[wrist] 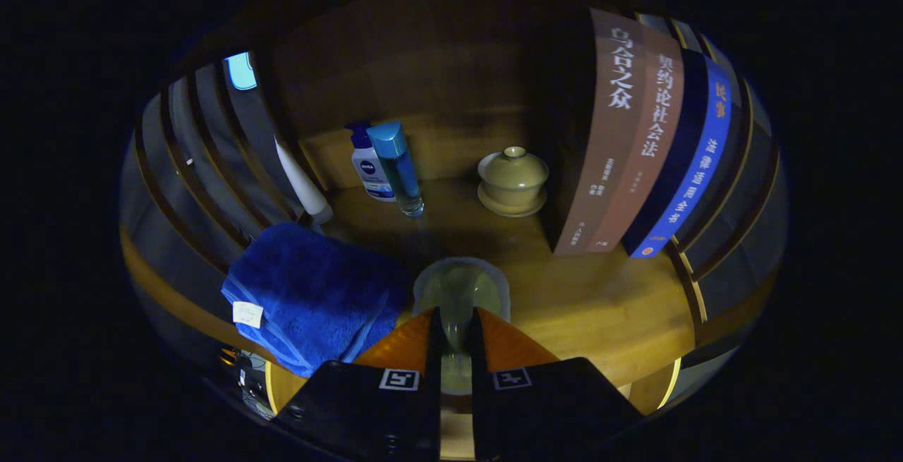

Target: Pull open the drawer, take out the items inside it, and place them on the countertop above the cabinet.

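Tongs (455, 331) gripping a pale green spoon-like dish (461, 293) over the wooden surface (585, 307).

We see both fingers pressed against its narrow handle, its bowl just ahead of them. A folded blue towel (310, 296) lies beside it; beyond stand two bottles (384, 166), a lidded cup (513, 178) and upright books (635, 144).

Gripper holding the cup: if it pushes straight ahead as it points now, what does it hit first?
The gripper is shut on a pale green cup. Straight ahead the countertop looks free up to the back wall; the blue bottle and lidded bowl flank that line, though depth is unclear.
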Demonstrator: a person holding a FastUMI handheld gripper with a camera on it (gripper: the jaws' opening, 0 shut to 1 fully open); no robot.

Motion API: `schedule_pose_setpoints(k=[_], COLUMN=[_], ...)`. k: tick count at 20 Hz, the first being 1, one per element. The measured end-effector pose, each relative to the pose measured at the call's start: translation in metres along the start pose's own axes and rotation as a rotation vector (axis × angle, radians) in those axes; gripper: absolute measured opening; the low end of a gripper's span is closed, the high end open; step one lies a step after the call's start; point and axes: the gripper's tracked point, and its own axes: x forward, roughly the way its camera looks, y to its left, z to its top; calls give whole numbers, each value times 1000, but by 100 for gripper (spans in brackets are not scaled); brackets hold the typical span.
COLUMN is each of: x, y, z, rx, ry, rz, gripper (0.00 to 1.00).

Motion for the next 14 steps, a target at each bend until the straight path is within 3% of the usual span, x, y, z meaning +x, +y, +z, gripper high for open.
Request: schedule_pose_setpoints(k=[2, 7, 14], x=[5, 6, -34], y=[1, 3, 1], z=[-1, 1, -1], rx=[7, 25, 42], ry=[6, -17, -125], rz=[2, 15, 12], gripper=[31, 100, 100])
